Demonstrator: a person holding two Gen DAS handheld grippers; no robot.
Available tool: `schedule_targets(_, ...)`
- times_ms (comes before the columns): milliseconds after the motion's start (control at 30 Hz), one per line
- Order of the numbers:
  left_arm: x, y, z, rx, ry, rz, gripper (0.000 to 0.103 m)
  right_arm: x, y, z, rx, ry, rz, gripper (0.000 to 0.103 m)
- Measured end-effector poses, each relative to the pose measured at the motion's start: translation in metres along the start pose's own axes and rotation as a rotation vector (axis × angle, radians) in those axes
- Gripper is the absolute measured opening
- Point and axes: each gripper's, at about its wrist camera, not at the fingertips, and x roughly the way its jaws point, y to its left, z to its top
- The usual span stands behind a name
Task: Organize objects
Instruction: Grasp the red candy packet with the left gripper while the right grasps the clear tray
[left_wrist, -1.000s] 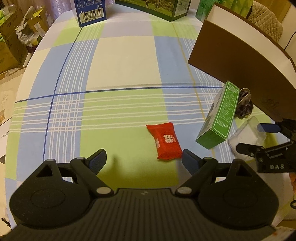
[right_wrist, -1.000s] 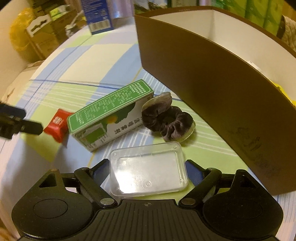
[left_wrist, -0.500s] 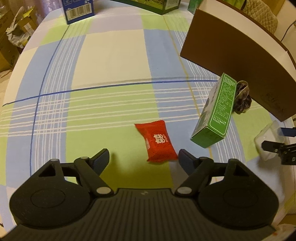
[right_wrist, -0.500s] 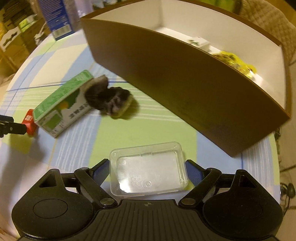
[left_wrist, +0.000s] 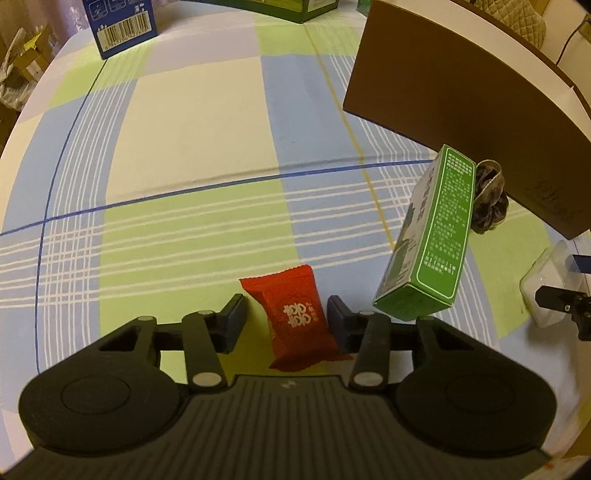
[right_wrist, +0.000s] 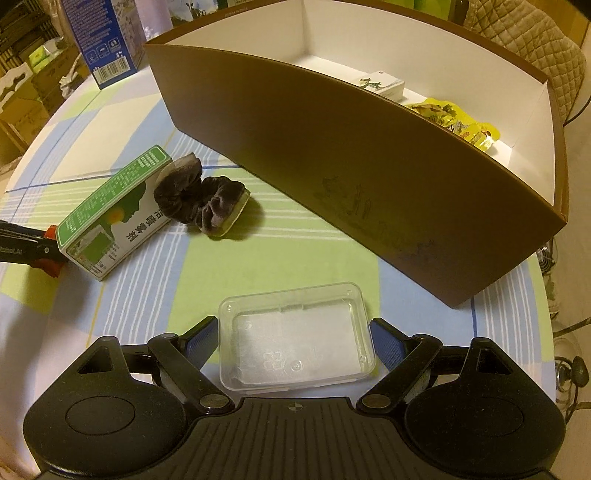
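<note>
While left gripper (left_wrist: 286, 314) straddles red packet (left_wrist: 297, 317), jaws apart; right gripper (right_wrist: 293, 338) clasps clear tray (right_wrist: 295, 349).

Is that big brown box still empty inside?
No. The brown box already holds a small white carton and yellow packets.

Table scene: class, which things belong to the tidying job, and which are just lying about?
Job:
red packet
clear tray
green carton
scrunchie
brown box

Lying about:
blue carton
dark green box
quilted cushion
</note>
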Motion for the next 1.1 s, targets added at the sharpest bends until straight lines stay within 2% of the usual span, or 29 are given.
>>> schedule_targets(167, 0.0, -0.002, -0.002, 0.007, -0.011, 0.009, 0.028, -0.001, 0.0, 0.0, 0.003, -0.003, 0.001, 0.084)
schedule_targets(533, -0.007, 0.0, -0.013, -0.013, 0.0, 0.02, 0.024, 0.003, 0.004, -0.003, -0.01, 0.004, -0.021, 0.084)
schedule_targets(900, -0.02, 0.001, -0.031, -0.029, 0.026, 0.041, 0.024, -0.007, 0.009, -0.014, -0.02, -0.006, 0.009, 0.083)
schedule_targets(1100, -0.036, -0.005, -0.036, -0.019, -0.004, 0.035, 0.024, -0.019, 0.013, -0.016, -0.031, -0.026, 0.029, 0.083)
